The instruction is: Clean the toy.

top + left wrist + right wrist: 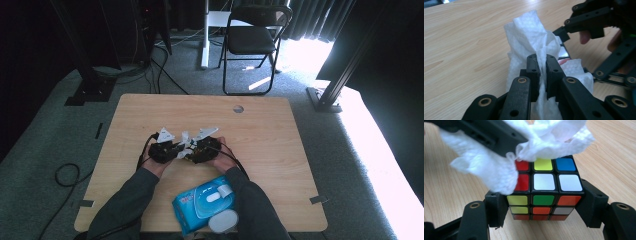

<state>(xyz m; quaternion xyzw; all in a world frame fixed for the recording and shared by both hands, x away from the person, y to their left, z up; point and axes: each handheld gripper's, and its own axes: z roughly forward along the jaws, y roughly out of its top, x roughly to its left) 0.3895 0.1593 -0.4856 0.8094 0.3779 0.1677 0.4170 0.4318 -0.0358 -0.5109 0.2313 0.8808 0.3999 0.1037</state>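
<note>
Left gripper (pixel 541 72): its black jaws are seen pinched tight on a crumpled white wipe (pixel 529 32), which bulges out above and beside the pads.
Right gripper (pixel 541 207): its jaws are set against two opposite sides of a colour cube (pixel 545 183), which is clamped between them just above the wooden table (pixel 449 202).
Wipe: it is pressed onto the far top edge of the cube in the right gripper view, draped over a red sticker (the rest of the top face is uncovered).
Hands: both forearms are brought in from the bottom edge of the high view, in dark sleeves, angled inward so that the left gripper (pixel 162 150) and right gripper (pixel 205 147) meet tip to tip near the table's middle.
Left hand pose: its gripper is held roughly level, pointed at the other gripper.
Nearby: a blue wipes packet (pixel 205 202) is seen lying between the forearms at the near table edge.
</note>
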